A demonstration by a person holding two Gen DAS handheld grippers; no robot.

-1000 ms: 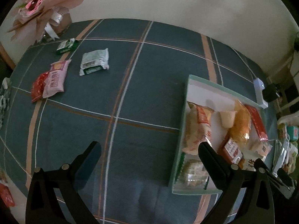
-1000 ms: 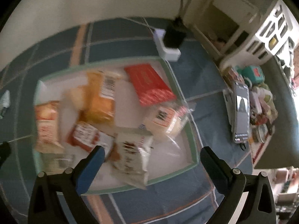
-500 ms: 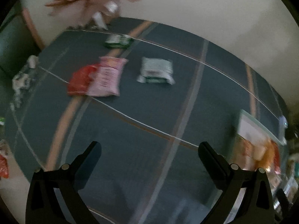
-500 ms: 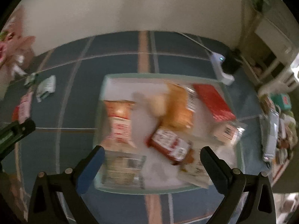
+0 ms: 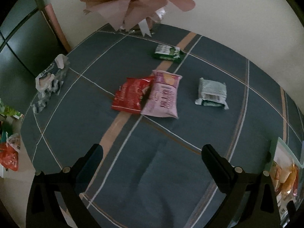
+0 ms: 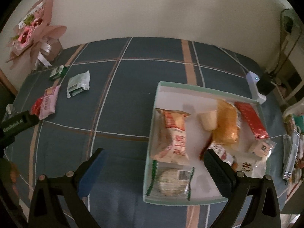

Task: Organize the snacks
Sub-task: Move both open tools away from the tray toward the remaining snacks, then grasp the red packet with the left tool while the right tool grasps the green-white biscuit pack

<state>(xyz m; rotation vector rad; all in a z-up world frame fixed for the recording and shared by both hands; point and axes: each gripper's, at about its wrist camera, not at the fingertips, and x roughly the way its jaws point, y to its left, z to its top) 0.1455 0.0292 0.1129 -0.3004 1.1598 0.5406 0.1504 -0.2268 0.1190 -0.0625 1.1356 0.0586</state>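
Since the left tool (image 5: 152, 150) is wide open w/ nothing in it, I'd drop straight ahead onto the pink snack pack (image 5: 163, 95) overlapping the red one (image 5: 131, 96), pinch the far edge only, then carry it to the tray (image 6: 152, 133) under the equally open, empty right tool (image 6: 153, 153).

Dim room; cream wall (image 6: 152, 9) behind blue plaid tablecloth (image 5: 152, 152) (orange stripes).
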